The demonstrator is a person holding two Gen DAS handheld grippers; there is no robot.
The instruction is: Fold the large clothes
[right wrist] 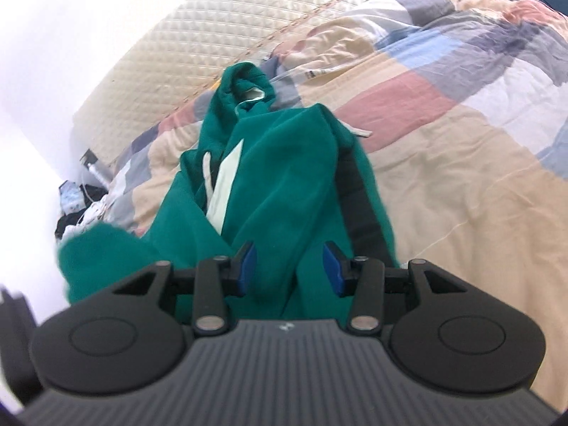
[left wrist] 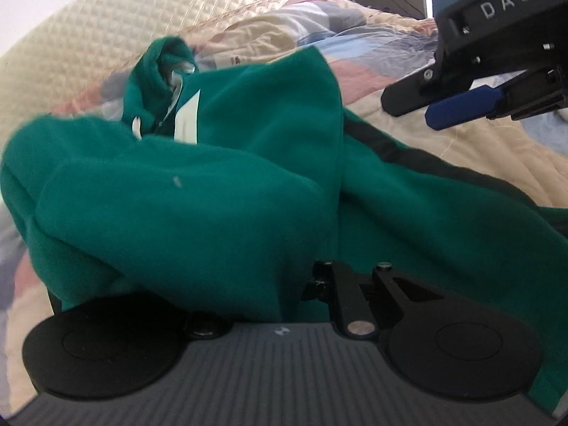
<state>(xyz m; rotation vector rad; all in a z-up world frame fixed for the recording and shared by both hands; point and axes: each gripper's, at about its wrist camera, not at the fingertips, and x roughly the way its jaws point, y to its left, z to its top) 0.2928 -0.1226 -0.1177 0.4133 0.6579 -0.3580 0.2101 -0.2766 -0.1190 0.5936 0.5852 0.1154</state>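
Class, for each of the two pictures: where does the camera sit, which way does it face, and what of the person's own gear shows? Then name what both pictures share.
Left wrist view: sits on the left tongs, facing across the green garment toward the padded headboard; cloth hides its fingers; the right tongs show upper right.
Right wrist view: sits on the right tongs, facing along the garment toward the headboard; its blue pads straddle a cloth fold.
Shared: garment, patchwork quilt, headboard.
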